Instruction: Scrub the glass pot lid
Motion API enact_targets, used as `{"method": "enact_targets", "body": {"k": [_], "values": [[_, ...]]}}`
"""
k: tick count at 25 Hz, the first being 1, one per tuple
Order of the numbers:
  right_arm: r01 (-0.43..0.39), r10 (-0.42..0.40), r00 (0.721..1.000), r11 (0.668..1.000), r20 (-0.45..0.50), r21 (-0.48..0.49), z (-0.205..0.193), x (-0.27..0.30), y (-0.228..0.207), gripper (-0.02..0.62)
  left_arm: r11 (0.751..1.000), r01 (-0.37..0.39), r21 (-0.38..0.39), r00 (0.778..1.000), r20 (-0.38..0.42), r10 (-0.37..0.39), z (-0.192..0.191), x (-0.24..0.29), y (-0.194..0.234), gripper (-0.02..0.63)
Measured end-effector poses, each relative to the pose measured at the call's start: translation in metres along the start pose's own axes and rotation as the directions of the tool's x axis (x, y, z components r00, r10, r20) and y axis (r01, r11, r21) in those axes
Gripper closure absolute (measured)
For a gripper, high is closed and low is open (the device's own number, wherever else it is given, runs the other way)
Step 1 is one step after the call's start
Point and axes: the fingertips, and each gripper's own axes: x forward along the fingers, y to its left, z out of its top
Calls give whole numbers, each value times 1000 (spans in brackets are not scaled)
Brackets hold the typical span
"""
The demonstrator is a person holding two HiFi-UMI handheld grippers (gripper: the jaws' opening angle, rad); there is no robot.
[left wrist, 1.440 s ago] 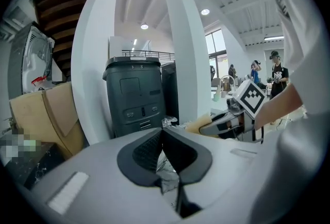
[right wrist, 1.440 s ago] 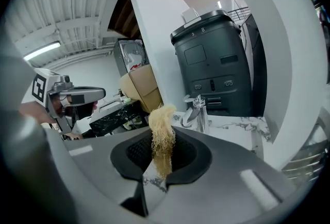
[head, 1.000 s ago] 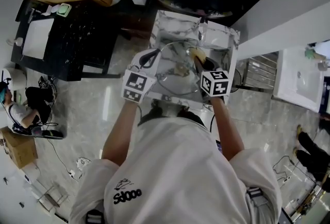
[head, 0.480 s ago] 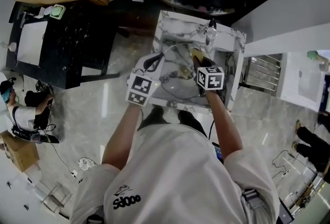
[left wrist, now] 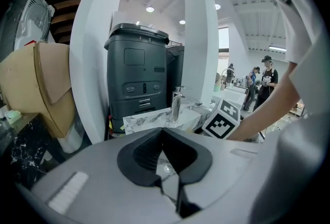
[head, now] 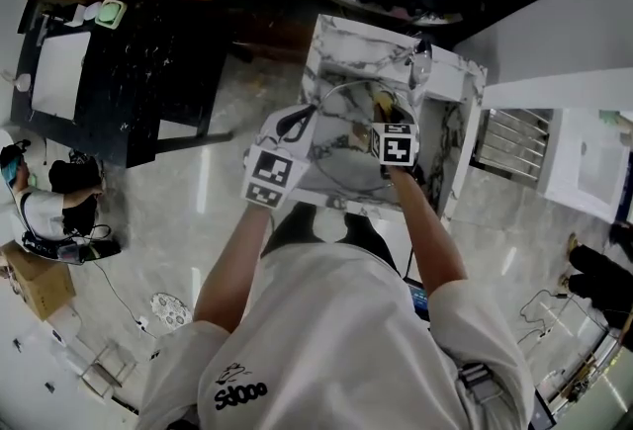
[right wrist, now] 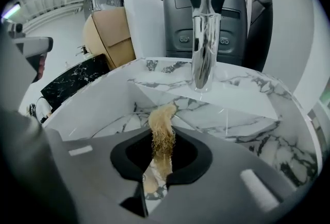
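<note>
Found glass pot lid (head: 341, 156) clamped at rim in left gripper (left wrist: 164, 138) fingers, steadied over sink (head: 336, 33); fibrous scrubber (right wrist: 162, 125) pinched in right gripper (right wrist: 161, 152) fingers for rubbing.

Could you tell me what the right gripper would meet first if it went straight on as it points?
Probably the back wall of the white marble-veined sink beneath the chrome faucet; the tan fibrous scrubber in the right gripper would touch first. Depth is unclear.
</note>
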Motion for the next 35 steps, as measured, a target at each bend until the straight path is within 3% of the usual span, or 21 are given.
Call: {"method": "enact_targets", "body": {"k": [14,19,25,35], "values": [[69,-69,998,998,-11,0,7,34,-5,545,999,-11,-32,1000,-4,10,-14,-11,13,595],[-47,44,999,995,-29,-90,10,40,37,545,999,-23,-37,1000,-5,22,-17,-18,19,597],[-168,154,985,960,-75,-225,-1,42,83,545,999,-34,-20,999,2,34,-11,-25,26,595],[-408,366,911,871,-192,-274,-28,36,132,545,998,-48,-31,999,12,48,-8,-31,23,595]]}}
